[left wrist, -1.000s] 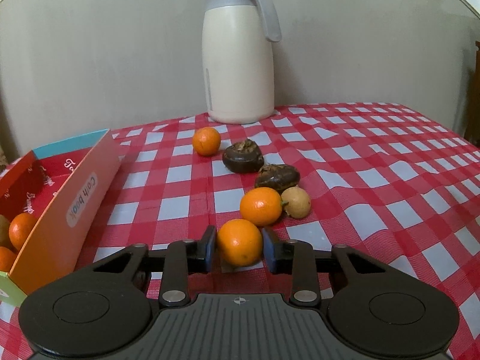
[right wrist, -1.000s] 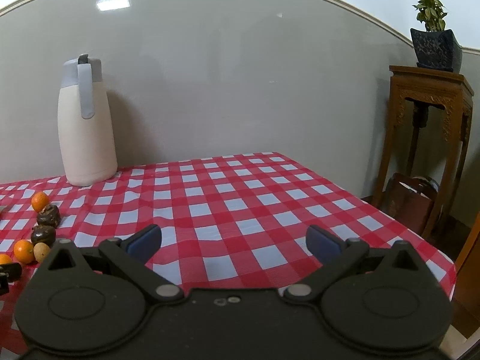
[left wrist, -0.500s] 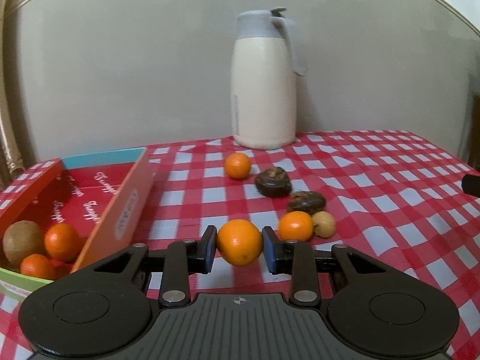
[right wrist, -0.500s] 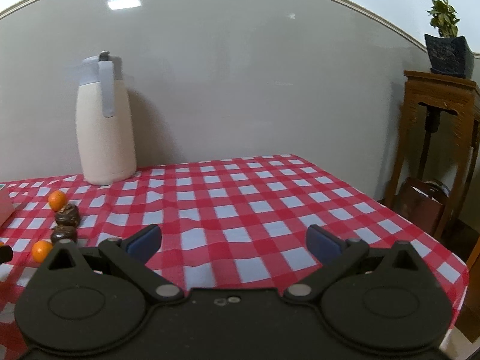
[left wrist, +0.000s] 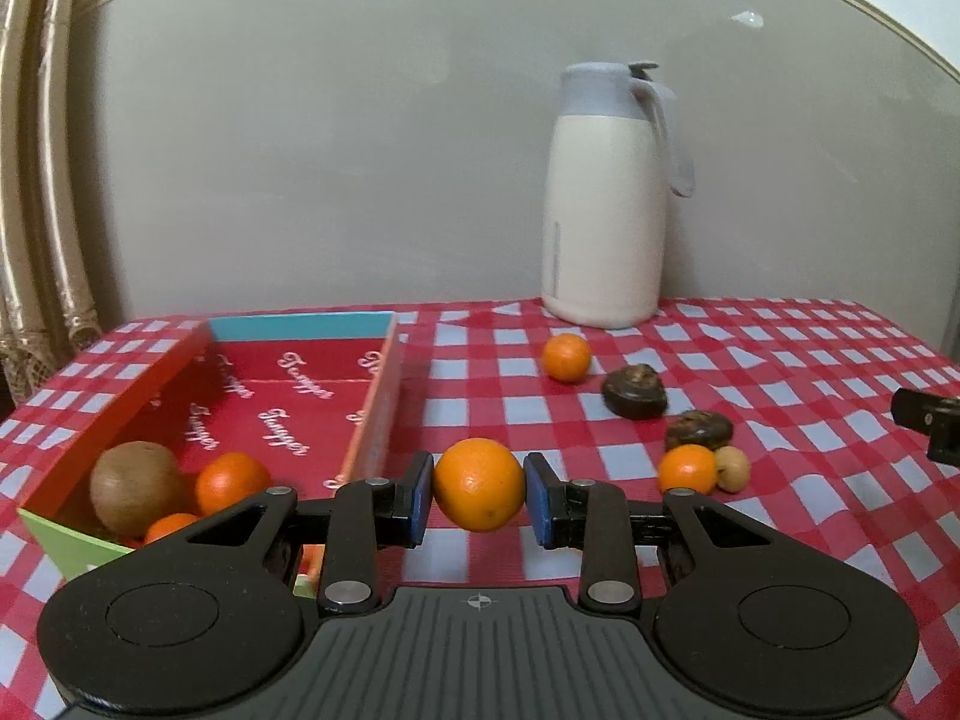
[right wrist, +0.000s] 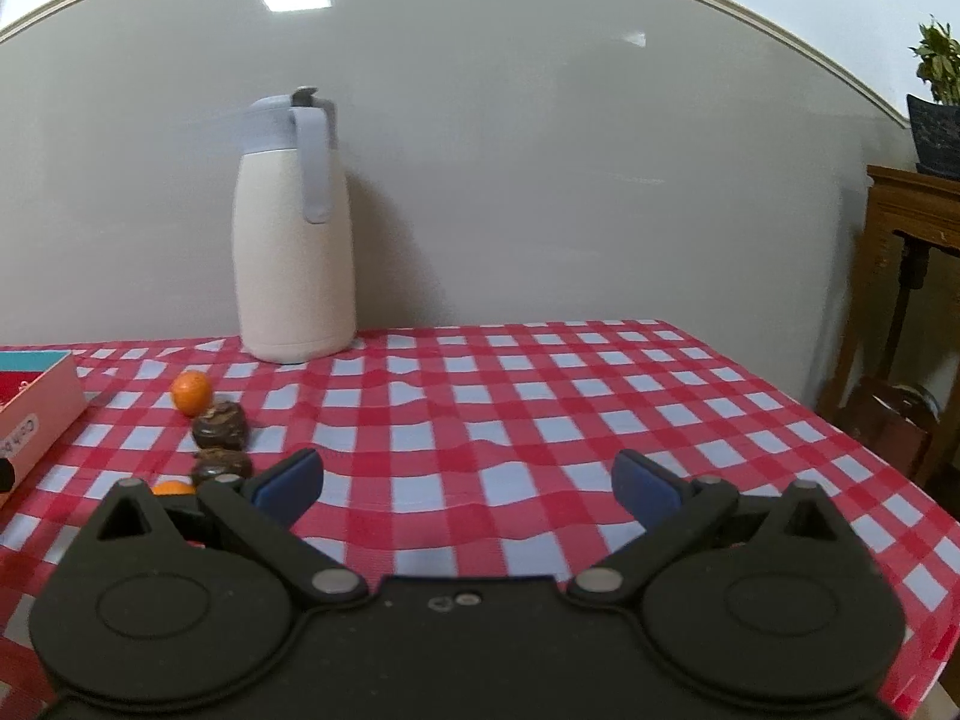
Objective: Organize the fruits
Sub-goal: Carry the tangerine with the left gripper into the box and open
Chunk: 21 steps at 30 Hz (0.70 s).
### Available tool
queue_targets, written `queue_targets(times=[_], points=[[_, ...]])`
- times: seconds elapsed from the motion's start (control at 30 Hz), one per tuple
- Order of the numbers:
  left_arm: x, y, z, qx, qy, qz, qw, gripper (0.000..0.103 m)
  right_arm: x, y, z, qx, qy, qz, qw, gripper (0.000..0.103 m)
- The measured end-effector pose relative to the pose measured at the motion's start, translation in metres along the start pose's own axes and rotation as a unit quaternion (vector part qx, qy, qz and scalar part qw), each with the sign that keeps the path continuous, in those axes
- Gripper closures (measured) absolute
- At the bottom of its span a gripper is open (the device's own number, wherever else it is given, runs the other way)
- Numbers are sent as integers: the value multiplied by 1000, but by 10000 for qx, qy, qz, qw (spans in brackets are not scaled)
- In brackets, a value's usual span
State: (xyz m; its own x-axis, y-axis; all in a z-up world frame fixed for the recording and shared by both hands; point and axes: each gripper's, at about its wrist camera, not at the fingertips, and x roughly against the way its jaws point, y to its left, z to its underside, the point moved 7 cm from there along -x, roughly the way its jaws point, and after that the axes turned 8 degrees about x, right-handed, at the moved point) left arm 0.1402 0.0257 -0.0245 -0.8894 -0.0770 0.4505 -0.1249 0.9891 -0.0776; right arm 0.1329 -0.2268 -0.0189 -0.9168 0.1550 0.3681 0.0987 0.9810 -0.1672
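My left gripper point(left wrist: 478, 499) is shut on an orange point(left wrist: 479, 483), held above the checked cloth just right of the red cardboard box point(left wrist: 372, 420). Inside the box lie a kiwi point(left wrist: 135, 486) and two small oranges point(left wrist: 231, 480). On the cloth to the right sit an orange point(left wrist: 566, 356), two dark brown fruits point(left wrist: 635, 391), another orange point(left wrist: 687, 468) and a small tan fruit point(left wrist: 733, 468). My right gripper point(right wrist: 468, 483) stands open over bare cloth with nothing between its fingers; the same orange point(right wrist: 191, 391) and dark fruits point(right wrist: 220, 427) lie to its left.
A cream jug with a grey lid point(left wrist: 606, 198) stands at the back by the wall. A curtain point(left wrist: 42, 180) hangs at far left. A wooden side table point(right wrist: 912, 276) with a potted plant stands beyond the table's right edge.
My left gripper has lifted the orange off the cloth and swung left toward the box, whose inside has come into view. My right gripper has shifted left, still open.
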Motion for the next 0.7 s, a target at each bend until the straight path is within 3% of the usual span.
queue_targets(times=[0.7], points=[[14,65,-10,205,-236,-470,9984,70,-4,69,-13,187,-68,-540,9983,0]])
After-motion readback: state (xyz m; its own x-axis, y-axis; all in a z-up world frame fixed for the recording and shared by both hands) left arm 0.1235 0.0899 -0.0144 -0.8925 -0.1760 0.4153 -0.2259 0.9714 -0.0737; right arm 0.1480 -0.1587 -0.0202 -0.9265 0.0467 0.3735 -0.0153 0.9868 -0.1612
